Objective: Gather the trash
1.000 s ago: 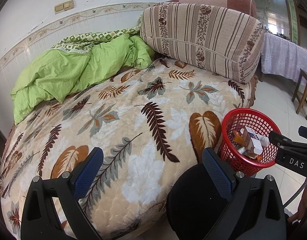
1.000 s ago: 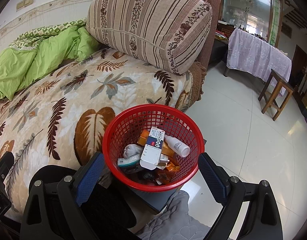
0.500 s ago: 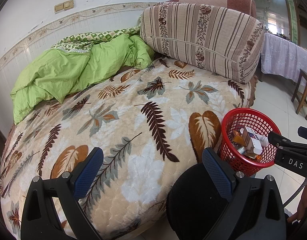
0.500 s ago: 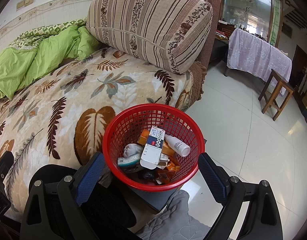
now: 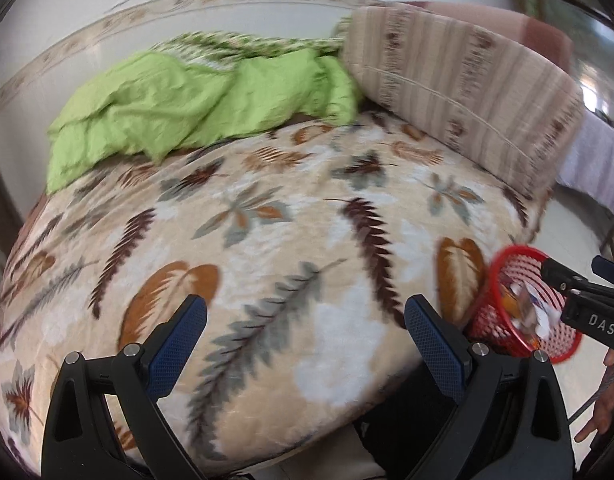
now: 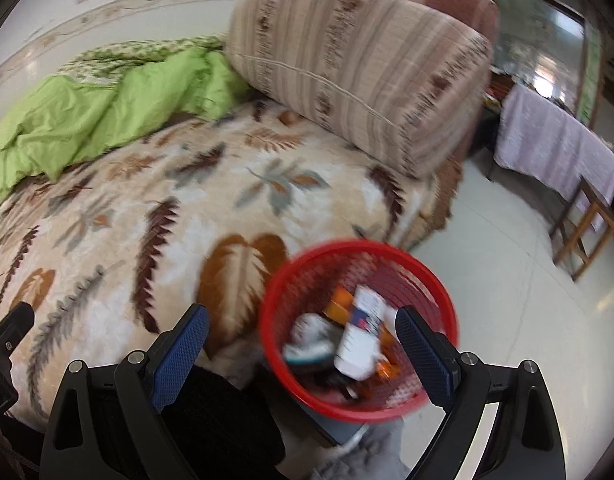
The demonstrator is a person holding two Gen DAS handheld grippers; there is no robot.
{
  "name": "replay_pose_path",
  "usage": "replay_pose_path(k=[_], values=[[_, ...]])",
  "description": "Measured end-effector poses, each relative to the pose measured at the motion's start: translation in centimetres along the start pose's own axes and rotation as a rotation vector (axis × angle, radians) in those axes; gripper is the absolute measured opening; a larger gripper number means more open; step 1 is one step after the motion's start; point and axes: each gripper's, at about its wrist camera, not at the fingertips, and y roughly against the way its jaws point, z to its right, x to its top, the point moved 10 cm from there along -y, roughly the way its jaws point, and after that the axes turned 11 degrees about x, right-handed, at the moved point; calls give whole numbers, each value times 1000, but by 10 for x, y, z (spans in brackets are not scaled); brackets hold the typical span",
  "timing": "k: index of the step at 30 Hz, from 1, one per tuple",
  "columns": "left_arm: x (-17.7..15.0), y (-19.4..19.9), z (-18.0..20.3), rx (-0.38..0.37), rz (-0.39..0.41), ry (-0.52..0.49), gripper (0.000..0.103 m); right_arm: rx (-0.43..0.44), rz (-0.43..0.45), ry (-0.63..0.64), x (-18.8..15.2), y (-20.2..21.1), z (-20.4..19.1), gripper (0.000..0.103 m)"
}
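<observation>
Left wrist view: left gripper hangs w/ jaws spread wide, nothing between them, over the near edge of the bed. Red basket sits off the bed's right edge, just right of the right finger, so outside the jaws. Trash inside is blurred; can't tell items apart here. Right gripper pokes in at the frame's right edge, over the basket; a hand shows below it. Green blanket lies at the bed's far left, striped cushion at its far right.

Right wrist view: right gripper is also spread wide and empty. Basket sits by the bed's right edge, mostly between the fingers, its right rim behind the right finger. In it: white box, orange packs, other bits too blurred to name. Table w/ pale cloth and a stool stand far right on the floor.

Vs 0.5 s ago: both views now motion-blurred and swung left. Basket has slid right in each frame; in the right view it was centred between the fingers. Jaw spread unchanged on both.
</observation>
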Motion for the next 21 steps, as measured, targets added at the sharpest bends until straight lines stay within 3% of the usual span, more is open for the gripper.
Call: replay_pose_path(k=[6,10,16,21], values=[[-11,-47,-112,186,-115,237,99,195,7,134,42,-38,-105,96],[-28,-77,-167,290,-193,309,99,357,-77,201,39,-88,-186,96],[-45,-126,-191,269,-327,367,99,394,-256,192,18,-174,-251,96],[-47,-163,-189,249,-399,353,99,356,-270,150,32,-223,-266,96]])
